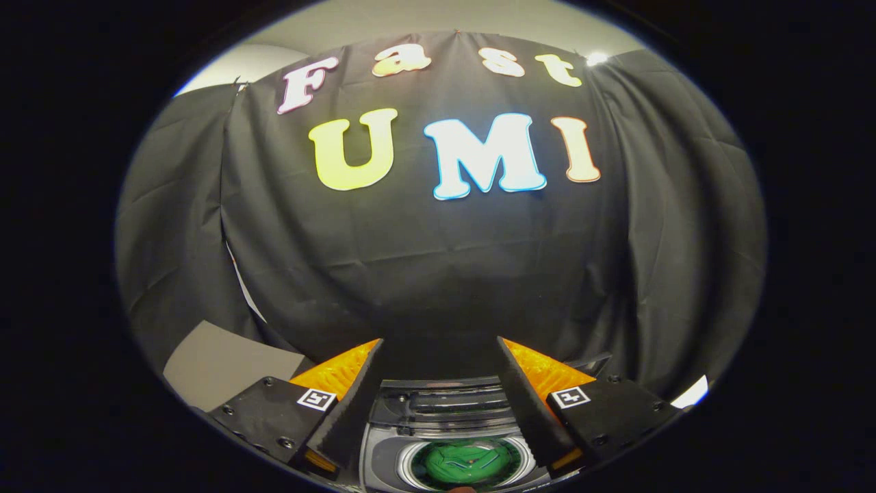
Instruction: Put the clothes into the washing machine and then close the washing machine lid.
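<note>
Green cloth: a crumpled garment (pixel 467 463) lies down inside the round drum of the washing machine (pixel 383 455), below and between the two fingers of the tool.
Tool: the tool (pixel 438 397) hangs above the machine with its fingers spread wide, nothing between them and nothing touching them.
Washing machine: a top-loader seen from above, with a pale ring around the drum mouth and a grey top deck.
Lid: a dark ribbed panel (pixel 445 402) stands beyond the drum at the back of the deck; I take it to be the folded lid, up and not yet closed.
Stage, as a guess: the clothes look to be in already, so closing the lid would be what is left.
Handling of the cloth: soft, light and limp; if it needs tucking lower, pinch a raised fold, not a flat patch.
Handling of the lid: stiff, hinged plastic, probably smooth and a bit slippery; take its free front edge, or press on it from behind, and lower it steadily so it does not slam.
</note>
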Motion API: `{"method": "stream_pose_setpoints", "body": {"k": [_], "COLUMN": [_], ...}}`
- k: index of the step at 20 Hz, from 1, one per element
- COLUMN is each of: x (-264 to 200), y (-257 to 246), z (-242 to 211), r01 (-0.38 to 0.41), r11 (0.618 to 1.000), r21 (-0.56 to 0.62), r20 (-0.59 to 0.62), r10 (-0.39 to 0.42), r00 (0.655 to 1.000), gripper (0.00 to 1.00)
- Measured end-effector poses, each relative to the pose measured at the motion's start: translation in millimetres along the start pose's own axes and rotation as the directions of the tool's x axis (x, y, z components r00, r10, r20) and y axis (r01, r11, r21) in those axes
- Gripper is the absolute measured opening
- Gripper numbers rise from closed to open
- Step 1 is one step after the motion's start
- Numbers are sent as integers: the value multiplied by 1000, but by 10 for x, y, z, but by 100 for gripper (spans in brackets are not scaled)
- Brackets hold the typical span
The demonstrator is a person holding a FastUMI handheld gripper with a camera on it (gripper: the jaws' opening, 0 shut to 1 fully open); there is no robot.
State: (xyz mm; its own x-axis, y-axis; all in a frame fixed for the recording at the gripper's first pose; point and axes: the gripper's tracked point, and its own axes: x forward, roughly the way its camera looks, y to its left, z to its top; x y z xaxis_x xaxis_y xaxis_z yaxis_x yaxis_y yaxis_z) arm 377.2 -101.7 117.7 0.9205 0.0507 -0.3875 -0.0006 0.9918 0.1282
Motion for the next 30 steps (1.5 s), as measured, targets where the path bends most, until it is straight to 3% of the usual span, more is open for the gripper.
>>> {"method": "stream_pose_setpoints", "body": {"k": [13,30], "x": [803,792], "y": [78,88], "z": [-463,-633], "r01": [22,41], "r11": [999,997], "r21": [-32,-59], "r20": [-131,-195], "r10": [-26,-52], "r00": [991,979], "gripper": [98,99]}}
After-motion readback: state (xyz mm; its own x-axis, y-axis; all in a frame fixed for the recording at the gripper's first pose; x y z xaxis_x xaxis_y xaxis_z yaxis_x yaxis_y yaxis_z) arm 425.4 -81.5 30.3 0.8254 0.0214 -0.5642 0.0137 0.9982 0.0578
